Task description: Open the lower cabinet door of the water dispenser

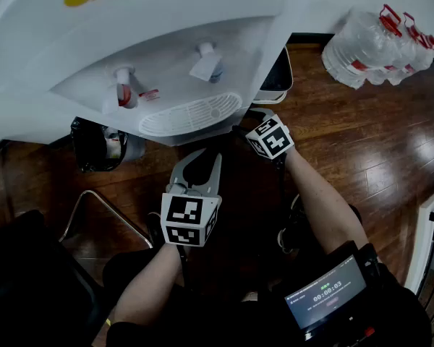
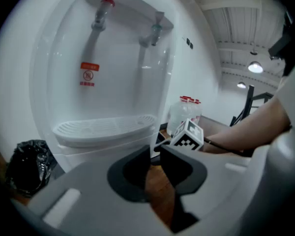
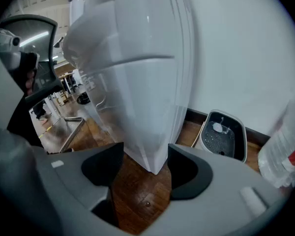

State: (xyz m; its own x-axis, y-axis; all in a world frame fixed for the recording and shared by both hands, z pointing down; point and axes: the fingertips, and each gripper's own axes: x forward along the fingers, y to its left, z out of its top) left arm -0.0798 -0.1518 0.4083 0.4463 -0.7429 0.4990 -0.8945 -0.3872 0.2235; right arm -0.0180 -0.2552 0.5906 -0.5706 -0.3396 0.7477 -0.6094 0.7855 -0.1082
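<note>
The white water dispenser (image 1: 202, 49) fills the top of the head view, with two taps and a drip tray (image 1: 192, 114). My right gripper (image 1: 252, 119) reaches under its front right corner. In the right gripper view the jaws (image 3: 145, 161) stand wide apart, and the lower edge of the white cabinet body (image 3: 155, 149) hangs between them without the pads pressing on it. My left gripper (image 1: 202, 157) hovers lower, in front of the dispenser, and holds nothing. Its jaws (image 2: 155, 151) are only narrowly apart and point at the white front under the drip tray (image 2: 105, 129).
A black bin bag (image 1: 101, 144) sits left of the dispenser's base. Large water bottles (image 1: 376, 45) lie on the wood floor at the right. A white tray with a dark inside (image 3: 223, 134) stands by the wall behind the dispenser. A metal frame (image 1: 101, 212) is at lower left.
</note>
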